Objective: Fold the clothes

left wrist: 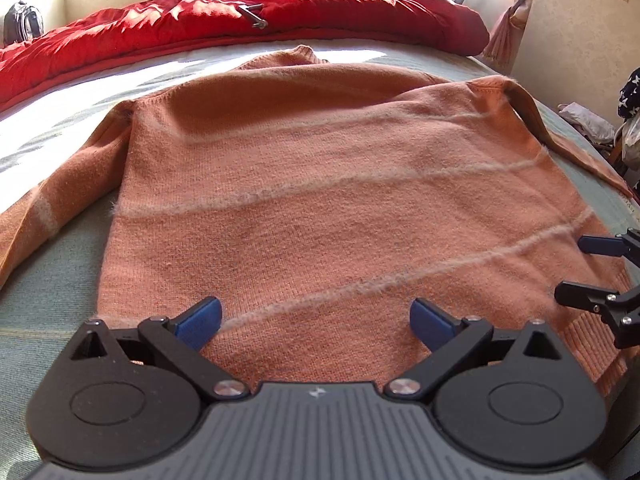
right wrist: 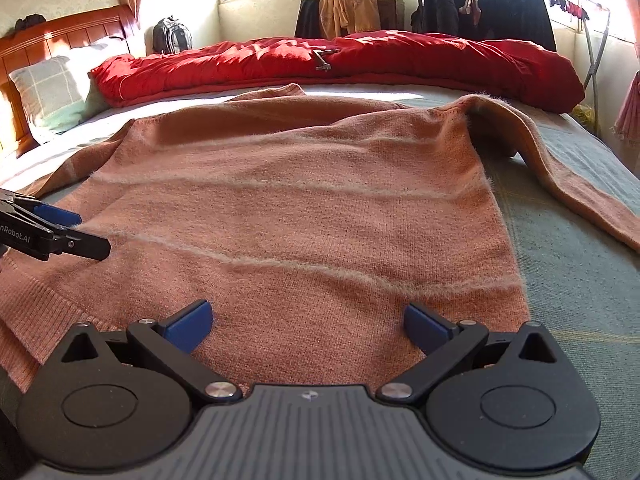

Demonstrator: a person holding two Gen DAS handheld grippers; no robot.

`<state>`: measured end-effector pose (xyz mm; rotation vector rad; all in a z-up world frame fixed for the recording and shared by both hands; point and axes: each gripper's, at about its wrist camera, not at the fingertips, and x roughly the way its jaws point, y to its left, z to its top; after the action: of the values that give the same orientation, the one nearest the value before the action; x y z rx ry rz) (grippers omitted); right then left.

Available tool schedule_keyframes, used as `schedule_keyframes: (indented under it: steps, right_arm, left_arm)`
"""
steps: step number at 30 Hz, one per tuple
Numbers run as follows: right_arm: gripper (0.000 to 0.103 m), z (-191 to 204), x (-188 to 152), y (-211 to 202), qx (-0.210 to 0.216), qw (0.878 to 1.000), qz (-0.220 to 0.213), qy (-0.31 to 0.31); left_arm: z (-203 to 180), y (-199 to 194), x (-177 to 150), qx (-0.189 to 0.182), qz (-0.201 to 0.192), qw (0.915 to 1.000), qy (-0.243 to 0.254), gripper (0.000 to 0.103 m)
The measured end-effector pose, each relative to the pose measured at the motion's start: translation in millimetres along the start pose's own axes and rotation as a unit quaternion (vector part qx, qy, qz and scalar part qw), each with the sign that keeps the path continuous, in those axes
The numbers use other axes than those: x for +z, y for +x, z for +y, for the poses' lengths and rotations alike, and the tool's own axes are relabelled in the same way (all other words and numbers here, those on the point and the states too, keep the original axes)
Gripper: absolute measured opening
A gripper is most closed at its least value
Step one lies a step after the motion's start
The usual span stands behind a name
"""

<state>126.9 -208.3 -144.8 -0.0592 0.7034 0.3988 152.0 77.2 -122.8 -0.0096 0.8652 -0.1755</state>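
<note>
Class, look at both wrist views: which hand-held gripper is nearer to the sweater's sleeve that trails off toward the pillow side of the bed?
Left. The left hand-held gripper hovers over the hem nearest that sleeve; the right hand-held gripper is farther across the sweater.

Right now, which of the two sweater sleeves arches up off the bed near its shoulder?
The right sleeve: its shoulder end humps up with a shadowed gap beneath, while the left sleeve lies flat on the bed.
</note>
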Motion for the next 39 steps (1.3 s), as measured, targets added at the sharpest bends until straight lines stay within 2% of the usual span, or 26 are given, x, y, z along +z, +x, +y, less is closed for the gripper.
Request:
schedule_keyframes:
  steps: [9, 19, 31, 36, 39]
  right_arm:
    - [0.103, 3, -4, -12, -0.024, 0.999, 0.028, 0.009]
    - [0.103, 8, -11, -21, -0.044, 0.998, 0.042, 0.019]
    - [0.103, 13, -12, -49, -0.073, 0.995, 0.054, 0.032]
    - [0.103, 14, 12, -59, -0.048, 0.998, 0.026, 0.012]
    - [0.103, 19, 46, -42, -0.031, 0.999, 0.0, -0.019]
  left_arm:
    - [-9, -6, -14, 0.012, -0.001, 0.9999, -0.011, 0.1]
    - [-3, -28, -41, -0.003, -0.02, 0.9992, -0.034, 0.1]
    - [1, -29, -47, -0.019, -0.036, 0.9986, -0.034, 0.101]
    - [2, -31, -49, -0.021, -0.042, 0.9984, -0.032, 0.101]
    - [0, -32, -47, -0.017, -0.039, 0.9986, -0.03, 0.101]
